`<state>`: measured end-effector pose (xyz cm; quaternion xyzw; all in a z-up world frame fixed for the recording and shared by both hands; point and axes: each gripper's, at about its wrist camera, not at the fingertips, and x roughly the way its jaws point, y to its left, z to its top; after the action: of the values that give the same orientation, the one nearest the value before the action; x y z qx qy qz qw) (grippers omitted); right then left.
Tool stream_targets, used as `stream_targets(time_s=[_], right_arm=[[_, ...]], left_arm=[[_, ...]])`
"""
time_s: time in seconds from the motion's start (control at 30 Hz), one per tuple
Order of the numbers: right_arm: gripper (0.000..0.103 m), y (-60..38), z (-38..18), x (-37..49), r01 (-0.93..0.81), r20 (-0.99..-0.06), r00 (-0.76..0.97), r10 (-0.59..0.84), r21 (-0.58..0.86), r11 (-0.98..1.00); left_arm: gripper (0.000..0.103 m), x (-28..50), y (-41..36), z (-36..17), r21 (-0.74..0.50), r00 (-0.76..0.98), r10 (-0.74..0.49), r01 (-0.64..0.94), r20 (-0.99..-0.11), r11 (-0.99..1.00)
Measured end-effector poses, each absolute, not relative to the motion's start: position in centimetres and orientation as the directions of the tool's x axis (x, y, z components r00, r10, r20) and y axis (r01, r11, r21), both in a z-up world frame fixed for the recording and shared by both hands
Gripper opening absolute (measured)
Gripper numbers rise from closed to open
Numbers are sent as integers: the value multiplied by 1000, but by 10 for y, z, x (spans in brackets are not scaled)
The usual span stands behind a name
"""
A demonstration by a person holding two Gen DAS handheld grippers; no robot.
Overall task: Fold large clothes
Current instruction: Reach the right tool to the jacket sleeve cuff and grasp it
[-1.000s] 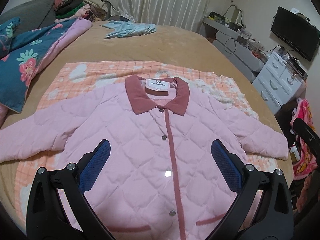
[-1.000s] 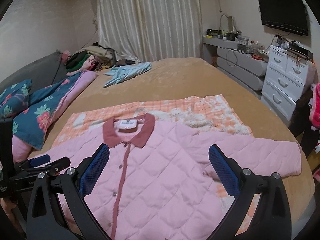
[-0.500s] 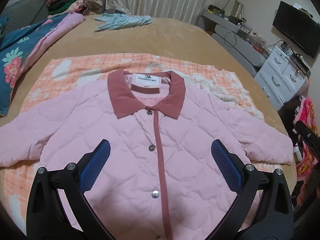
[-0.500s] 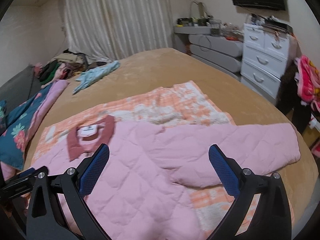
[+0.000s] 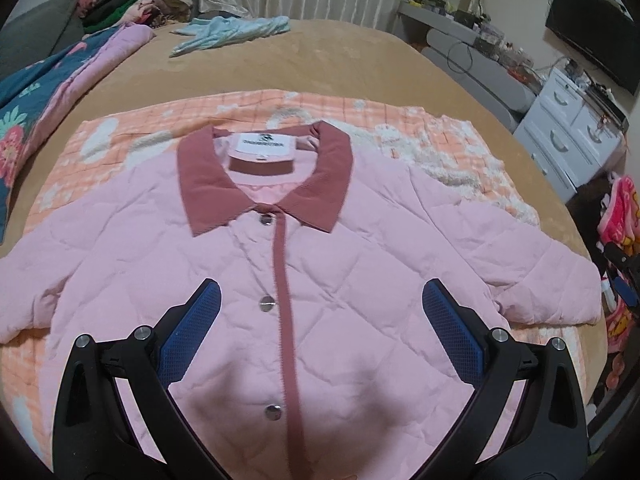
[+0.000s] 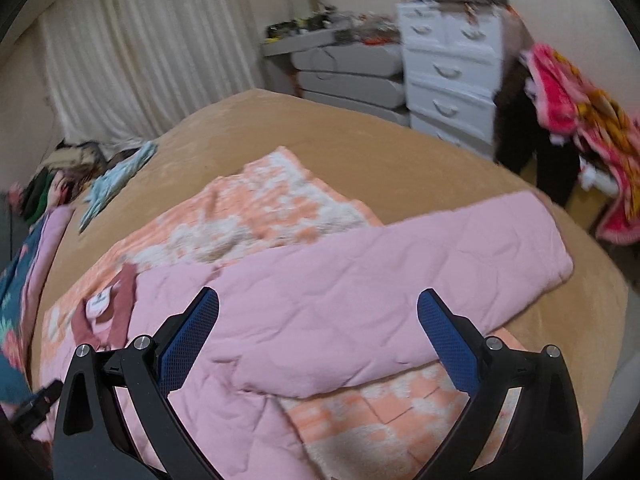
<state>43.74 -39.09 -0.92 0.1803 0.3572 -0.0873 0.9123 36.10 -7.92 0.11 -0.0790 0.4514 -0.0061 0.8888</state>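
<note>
A pink quilted jacket (image 5: 360, 264) with a dusty-red collar (image 5: 208, 196) and button strip lies flat, front up, on an orange-and-white checked blanket (image 5: 132, 136). My left gripper (image 5: 320, 304) hovers open over the jacket's chest, with nothing between its blue pads (image 5: 192, 332). In the right wrist view the jacket's right sleeve (image 6: 420, 264) stretches out toward the bed's edge. My right gripper (image 6: 318, 314) hangs open above that sleeve near the shoulder and holds nothing.
The tan bed (image 5: 320, 60) carries a light-blue garment (image 5: 232, 32) at the far side and a floral quilt (image 5: 36, 92) at the left. White drawers (image 6: 452, 68) and bright pink fabric (image 6: 580, 120) stand to the right of the bed.
My left gripper has moved forward up the jacket toward the collar. My right gripper has swung right, from the jacket's front to over the right sleeve.
</note>
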Motion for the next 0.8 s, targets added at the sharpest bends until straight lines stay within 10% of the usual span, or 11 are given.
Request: stream_targets(time_s=[0.8], right_arm=[[99, -527, -92, 439, 649, -787, 600, -143, 374, 662]], left_arm=[[95, 392, -126, -45, -75, 528, -47, -31, -848, 997]])
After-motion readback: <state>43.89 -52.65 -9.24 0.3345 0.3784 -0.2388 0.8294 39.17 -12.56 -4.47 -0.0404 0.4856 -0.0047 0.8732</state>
